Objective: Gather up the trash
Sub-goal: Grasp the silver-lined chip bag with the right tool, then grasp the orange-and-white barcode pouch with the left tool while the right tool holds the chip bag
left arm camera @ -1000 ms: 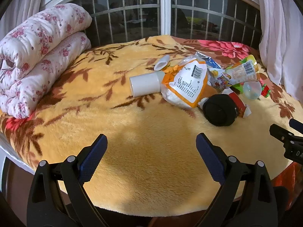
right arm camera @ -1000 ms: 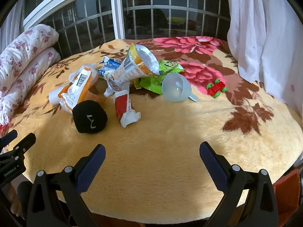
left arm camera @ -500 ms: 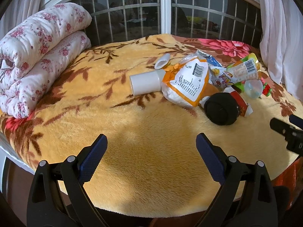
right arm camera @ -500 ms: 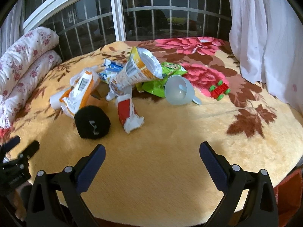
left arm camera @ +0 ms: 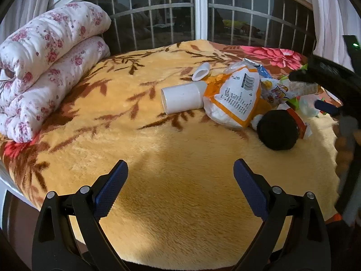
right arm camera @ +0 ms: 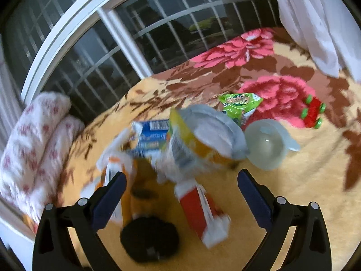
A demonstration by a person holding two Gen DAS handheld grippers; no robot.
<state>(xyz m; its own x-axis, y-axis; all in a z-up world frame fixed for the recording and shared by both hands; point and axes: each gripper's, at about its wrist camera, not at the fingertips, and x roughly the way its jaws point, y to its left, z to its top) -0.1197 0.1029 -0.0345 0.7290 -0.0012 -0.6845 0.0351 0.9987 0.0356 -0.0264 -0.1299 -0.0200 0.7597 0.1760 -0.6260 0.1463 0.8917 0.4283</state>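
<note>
Nothing collected yet, we judge: the trash pile (left arm camera: 237,99) lies on the bed (left arm camera: 180,169). Our left claw (left arm camera: 180,176) gapes empty, well short; our right claw (right arm camera: 181,183) gapes empty over the wrappers (right arm camera: 203,140), red-white wrapper (right arm camera: 200,207) nearest.

The left wrist camera looks across the yellow blanket (left arm camera: 176,203) from its near edge toward the window (left arm camera: 200,11), with the trash pile (left arm camera: 239,99) at mid right. The right wrist camera is tilted and close above that same pile (right arm camera: 180,149). Both show the black round thing (left arm camera: 278,129) (right arm camera: 150,239).
</note>
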